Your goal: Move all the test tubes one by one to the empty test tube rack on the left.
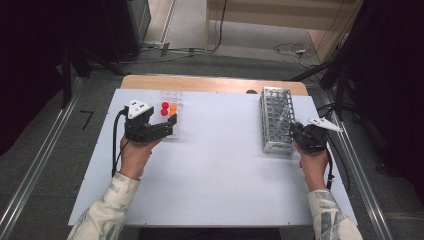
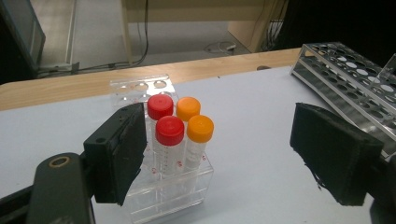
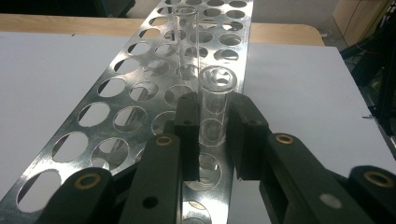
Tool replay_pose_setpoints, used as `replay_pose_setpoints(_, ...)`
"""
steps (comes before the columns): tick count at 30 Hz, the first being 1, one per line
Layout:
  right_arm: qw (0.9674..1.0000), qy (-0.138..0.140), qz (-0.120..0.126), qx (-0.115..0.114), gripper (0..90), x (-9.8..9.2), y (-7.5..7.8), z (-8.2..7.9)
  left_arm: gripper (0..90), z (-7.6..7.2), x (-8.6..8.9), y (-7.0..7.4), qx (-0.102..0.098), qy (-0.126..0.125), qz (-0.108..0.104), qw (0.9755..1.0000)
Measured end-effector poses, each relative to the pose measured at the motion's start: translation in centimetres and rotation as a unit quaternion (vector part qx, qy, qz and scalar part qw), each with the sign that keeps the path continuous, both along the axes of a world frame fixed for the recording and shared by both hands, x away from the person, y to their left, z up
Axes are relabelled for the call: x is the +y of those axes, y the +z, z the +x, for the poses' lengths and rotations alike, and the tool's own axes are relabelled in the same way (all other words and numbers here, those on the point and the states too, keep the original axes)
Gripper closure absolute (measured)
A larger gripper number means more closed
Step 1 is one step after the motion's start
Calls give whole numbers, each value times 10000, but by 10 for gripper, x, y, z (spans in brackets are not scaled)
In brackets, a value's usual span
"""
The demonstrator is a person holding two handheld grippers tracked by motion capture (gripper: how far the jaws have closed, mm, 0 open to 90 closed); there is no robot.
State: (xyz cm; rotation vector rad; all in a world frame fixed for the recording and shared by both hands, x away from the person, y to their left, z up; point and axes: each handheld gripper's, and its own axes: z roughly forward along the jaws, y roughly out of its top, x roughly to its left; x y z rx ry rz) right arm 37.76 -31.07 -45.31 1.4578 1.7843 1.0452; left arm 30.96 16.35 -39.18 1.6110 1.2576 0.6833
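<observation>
A small clear plastic rack (image 1: 170, 96) (image 2: 140, 88) at the table's back left holds two red-capped tubes (image 1: 164, 108) (image 2: 169, 130) and two orange-capped tubes (image 1: 173, 107) (image 2: 200, 129). My left gripper (image 1: 167, 127) (image 2: 219, 158) stands open at the rack's near end. The capped tubes are between its jaws, close to the left pad (image 2: 126, 154), with a wide gap to the other pad. At the right, a metal tube rack (image 1: 275, 120) (image 3: 140, 93) lies lengthwise. My right gripper (image 1: 295, 131) (image 3: 214, 135) is shut on an upright clear glass tube (image 3: 217, 93) standing in a near hole of that rack.
A second clear glass tube (image 3: 187, 37) stands farther along the metal rack. The white table top (image 1: 220, 165) has a wooden strip (image 1: 210, 82) at its far edge. Cables (image 1: 290, 50) lie on the floor beyond it.
</observation>
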Motion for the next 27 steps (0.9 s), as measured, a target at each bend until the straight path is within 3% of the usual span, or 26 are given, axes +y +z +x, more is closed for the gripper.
replay_pose_setpoints(8, 9999, -27, 6, -132, 731, -1, 6, -2, 190, 0, -1, 0, 0, -17, -17, 10000)
replay_pose_setpoints(20, 9983, 61, 36, -587, 733, 0, 49, -20, 190, -3, -4, 3, -45, -95, -33, 9999)
replay_pose_setpoints(24, 9975, 261, 65, -650, 733, 7, 61, -30, 190, -5, -7, 4, -42, -161, -24, 9999)
replay_pose_setpoints(27, 9971, 500, 98, -568, 733, 18, 65, -35, 190, -6, -9, 4, -55, -196, -21, 9998)
